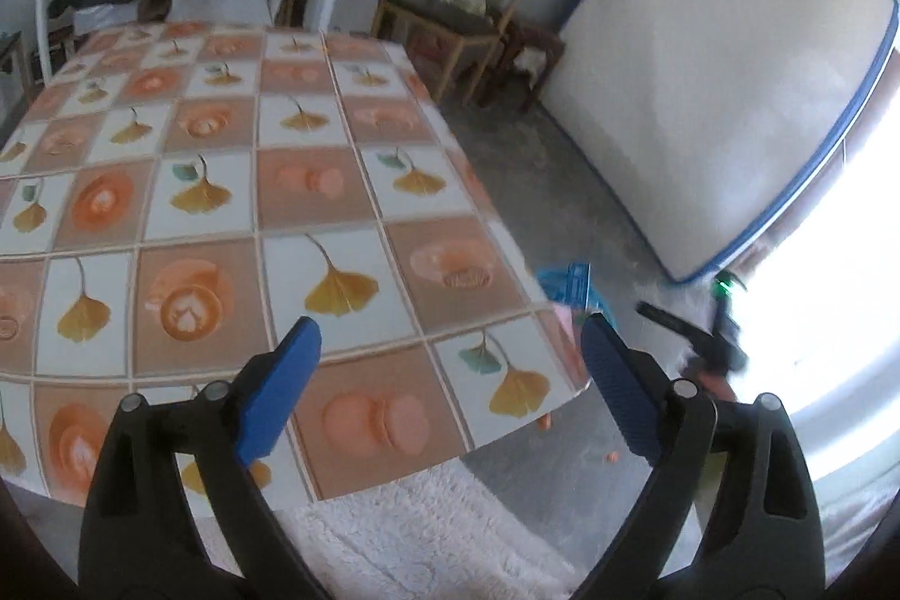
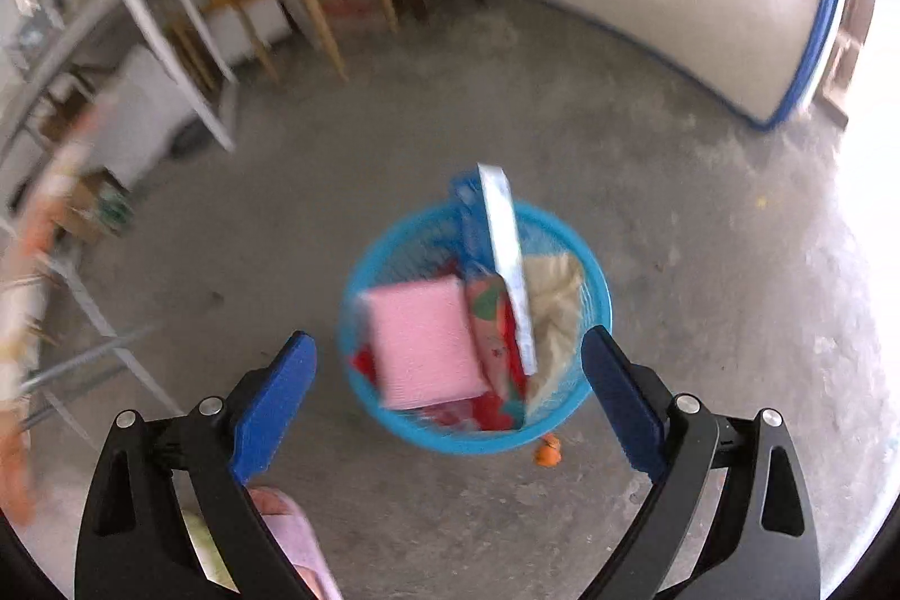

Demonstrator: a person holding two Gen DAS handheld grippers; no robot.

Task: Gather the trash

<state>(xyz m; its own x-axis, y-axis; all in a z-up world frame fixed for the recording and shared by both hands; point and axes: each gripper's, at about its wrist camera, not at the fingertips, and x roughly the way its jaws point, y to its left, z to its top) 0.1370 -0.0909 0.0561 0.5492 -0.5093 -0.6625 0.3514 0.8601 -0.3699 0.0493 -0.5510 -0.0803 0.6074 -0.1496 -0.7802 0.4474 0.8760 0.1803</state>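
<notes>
A blue mesh trash basket (image 2: 596, 288) stands on the concrete floor in the right wrist view. It holds a pink pad (image 2: 427, 341), a red patterned wrapper (image 2: 495, 319), a white and blue flat box (image 2: 506, 257) standing on edge, and cream crumpled paper (image 2: 554, 313). My right gripper (image 2: 450, 375) is open and empty above the basket's near side. My left gripper (image 1: 450, 369) is open and empty over the near right corner of the table (image 1: 225, 184). Part of the basket (image 1: 568, 285) shows past the table edge.
A small orange scrap (image 2: 547, 454) lies on the floor by the basket. A mattress (image 1: 720, 77) leans on the wall. Wooden chairs (image 1: 467, 15) stand at the back. A white fluffy rug (image 1: 405, 532) lies below the table. A pink slipper (image 2: 292, 532) is near me.
</notes>
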